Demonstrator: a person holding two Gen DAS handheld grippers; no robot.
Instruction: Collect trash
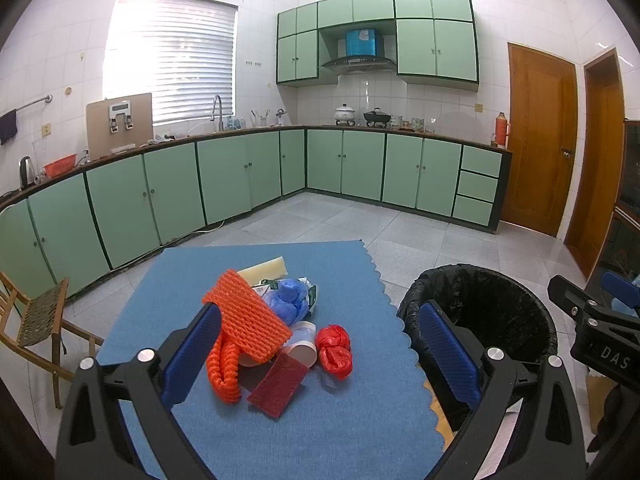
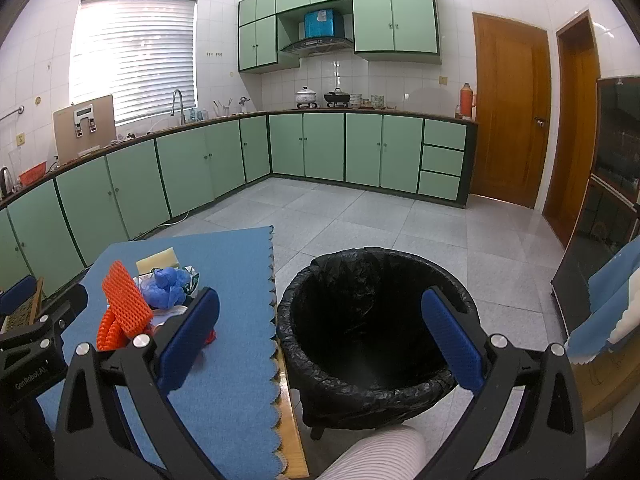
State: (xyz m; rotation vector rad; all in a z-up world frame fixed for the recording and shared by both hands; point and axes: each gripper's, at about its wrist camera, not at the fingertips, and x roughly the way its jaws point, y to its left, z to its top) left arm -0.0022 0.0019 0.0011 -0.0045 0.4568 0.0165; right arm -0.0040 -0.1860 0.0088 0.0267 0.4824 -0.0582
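Now your left gripper and right gripper both gape empty; the trash lies heaped on the blue mat, the bin just beside it.

Orange mesh net; red bag; blue cloth; black bin liner.

The blue mat lies bare around the heaped trash pile; the lined bin gapes unobstructed just beside the table edge.
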